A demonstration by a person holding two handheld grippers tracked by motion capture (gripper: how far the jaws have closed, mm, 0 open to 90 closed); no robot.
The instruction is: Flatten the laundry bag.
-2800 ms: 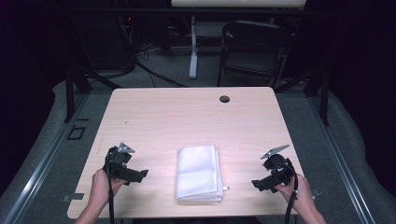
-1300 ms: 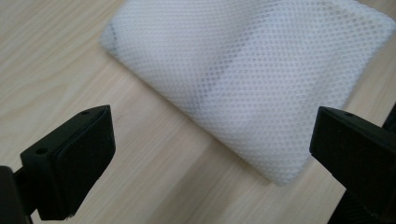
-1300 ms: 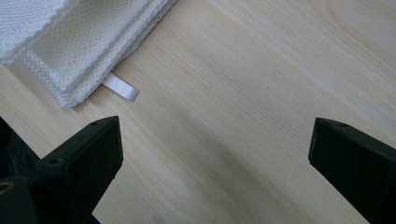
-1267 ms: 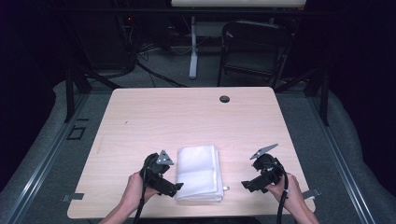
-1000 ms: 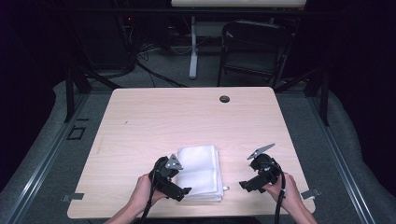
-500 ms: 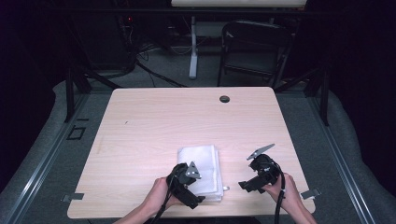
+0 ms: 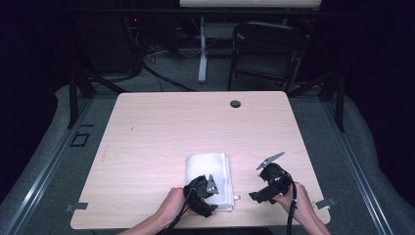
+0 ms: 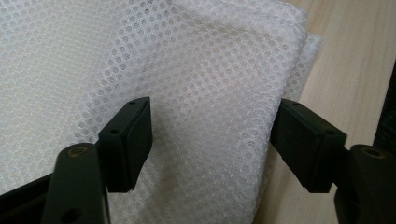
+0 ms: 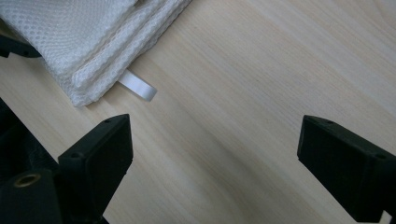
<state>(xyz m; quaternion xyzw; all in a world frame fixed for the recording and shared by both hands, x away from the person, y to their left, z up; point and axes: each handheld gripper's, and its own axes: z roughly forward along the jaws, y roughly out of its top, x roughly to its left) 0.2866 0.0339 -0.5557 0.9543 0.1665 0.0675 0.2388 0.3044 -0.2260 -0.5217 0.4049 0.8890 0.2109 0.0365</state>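
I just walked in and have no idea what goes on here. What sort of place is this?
Probably a lab or studio for recording handwork. A bare wooden table with a folded white mesh cloth stands among dark curtains, floor cables and a folding chair.

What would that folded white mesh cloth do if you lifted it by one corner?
The folded white mesh cloth is thin netting in loose layers, so it would probably droop and unfold. It looks light. The open weave should give the left gripper decent purchase, not slip.

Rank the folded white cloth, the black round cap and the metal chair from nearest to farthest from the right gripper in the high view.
From the right gripper:
1. Folded white cloth, just to its left.
2. Black round cap, by the table's far edge.
3. Metal chair, on the floor beyond the table.
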